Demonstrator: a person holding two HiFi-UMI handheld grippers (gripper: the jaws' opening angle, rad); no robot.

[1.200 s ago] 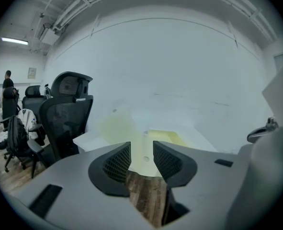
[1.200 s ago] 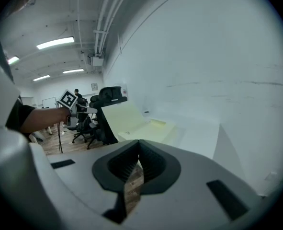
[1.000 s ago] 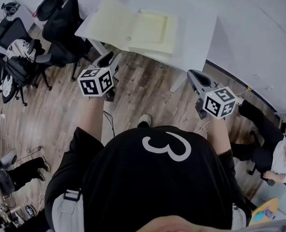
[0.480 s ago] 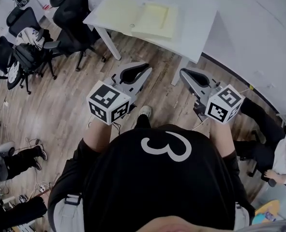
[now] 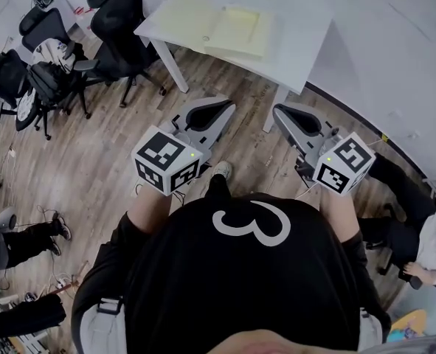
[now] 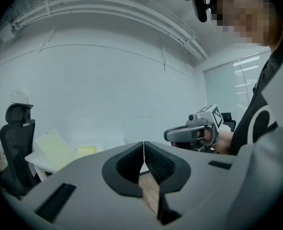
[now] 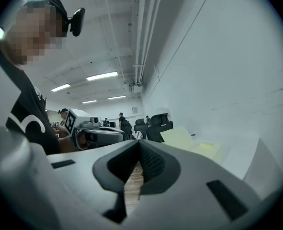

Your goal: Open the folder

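Two grippers are logged in the head view: left gripper (image 5: 225, 109) and right gripper (image 5: 280, 112), both clenched on nothing. The yellow folder (image 5: 203, 24) is seen lying spread open on the white table (image 5: 306, 28), well ahead of both jaws.

Left gripper view: pads are pressed together, with the folder far ahead and to their left.

Right gripper view: jaws are likewise closed, with the folder ahead and to their right.

The folder is judged light, thin and floppy, best pinched at a free cover edge.

Compared with a second ago, both grippers are drawn back from the table.

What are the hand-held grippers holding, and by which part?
Nothing. The left hand-held gripper and right hand-held gripper are both shut and empty; the yellow folder lies open on the table, apart from them.
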